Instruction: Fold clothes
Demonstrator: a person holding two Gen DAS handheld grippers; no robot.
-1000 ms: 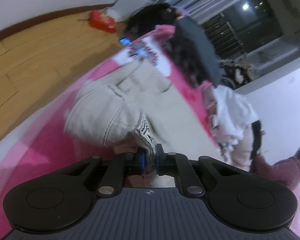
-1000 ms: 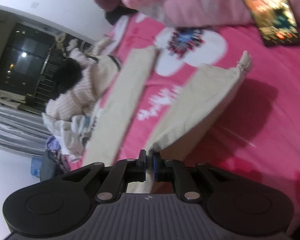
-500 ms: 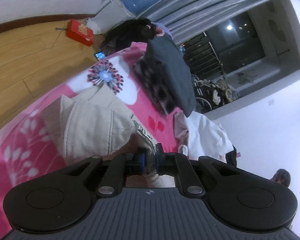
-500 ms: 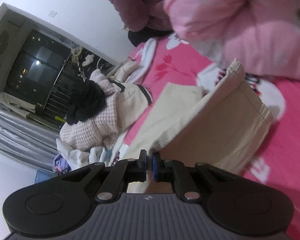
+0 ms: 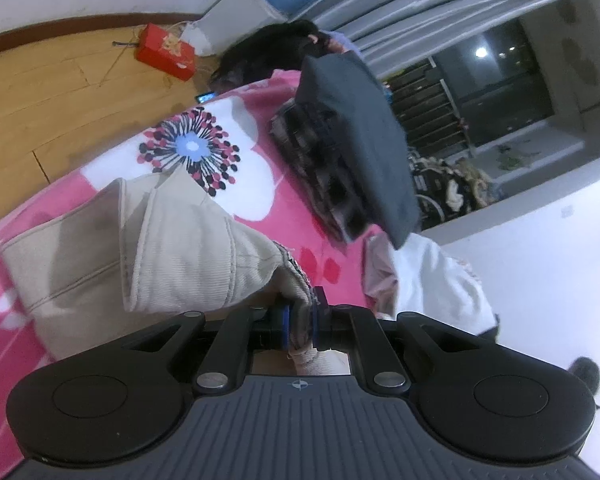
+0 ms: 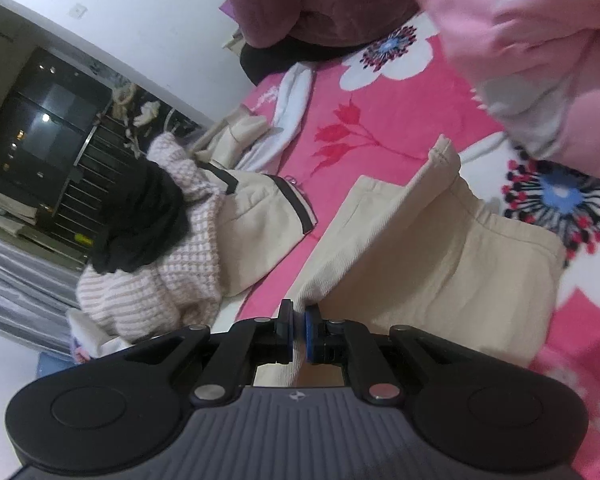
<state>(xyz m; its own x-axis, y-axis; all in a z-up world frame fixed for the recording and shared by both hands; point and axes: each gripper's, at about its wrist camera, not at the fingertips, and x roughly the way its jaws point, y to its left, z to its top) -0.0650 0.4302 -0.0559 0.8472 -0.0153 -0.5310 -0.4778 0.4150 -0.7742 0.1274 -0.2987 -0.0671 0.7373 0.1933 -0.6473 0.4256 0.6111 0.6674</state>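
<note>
Cream trousers (image 5: pixel 172 256) spread over a pink flowered bedspread (image 5: pixel 260 184), doubled over, seams and waistband showing. Left gripper (image 5: pixel 299 326) pinched tight on a bunched edge of the trousers, cloth squeezed between the blue pads and hanging just behind them; rest of the garment lying ahead and to the left of the fingers. Right gripper (image 6: pixel 298 334) likewise clamped on a fold of the same trousers (image 6: pixel 428 256), fabric rising from the nearly closed jaws and fanning out ahead and to the right. Beyond the left gripper, a dark grey folded garment (image 5: pixel 356 136) atop a checked one. Left of the right gripper, a heap of clothes (image 6: pixel 188 248), well apart from the trousers.
</note>
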